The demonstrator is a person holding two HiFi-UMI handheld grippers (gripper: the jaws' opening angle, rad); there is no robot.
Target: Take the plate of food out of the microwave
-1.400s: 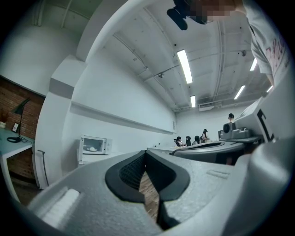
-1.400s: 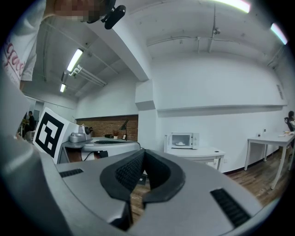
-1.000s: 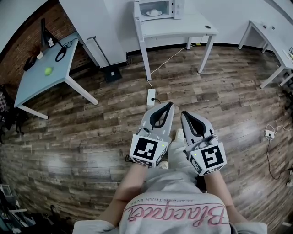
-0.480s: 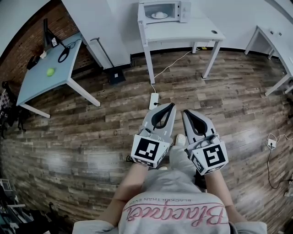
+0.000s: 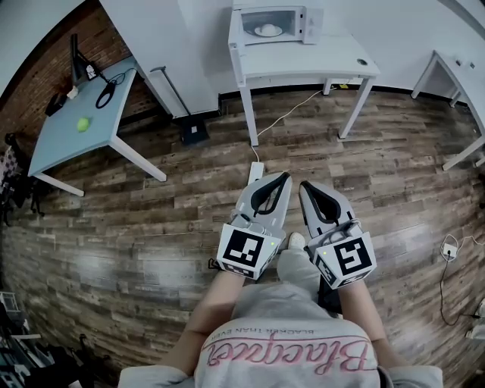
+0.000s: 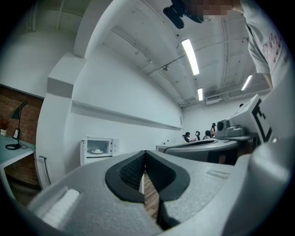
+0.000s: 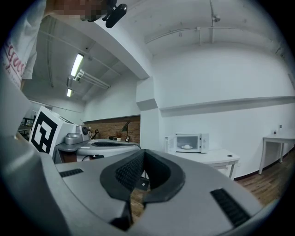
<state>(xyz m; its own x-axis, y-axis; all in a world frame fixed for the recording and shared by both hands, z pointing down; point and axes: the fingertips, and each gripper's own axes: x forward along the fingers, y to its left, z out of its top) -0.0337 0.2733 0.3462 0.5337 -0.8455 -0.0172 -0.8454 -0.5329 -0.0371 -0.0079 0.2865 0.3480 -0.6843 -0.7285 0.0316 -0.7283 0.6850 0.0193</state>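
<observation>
One plate (image 5: 267,31) of food sits inside the one microwave (image 5: 312,24), which stands on a white table (image 5: 303,64) by the far wall. It is straight ahead of my two grippers and well apart from them. I hold the left gripper (image 5: 283,176) and right gripper (image 5: 305,186) side by side, level, over the wood floor (image 5: 151,227). Both have their jaws pressed together with nothing between them. I count three tables in all.

The floor (image 5: 114,250) is wood plank with a soft sheen (streaky grain). The table (image 5: 303,64) looks smooth, matt white, and the microwave (image 5: 250,23) has a smooth white casing.
</observation>
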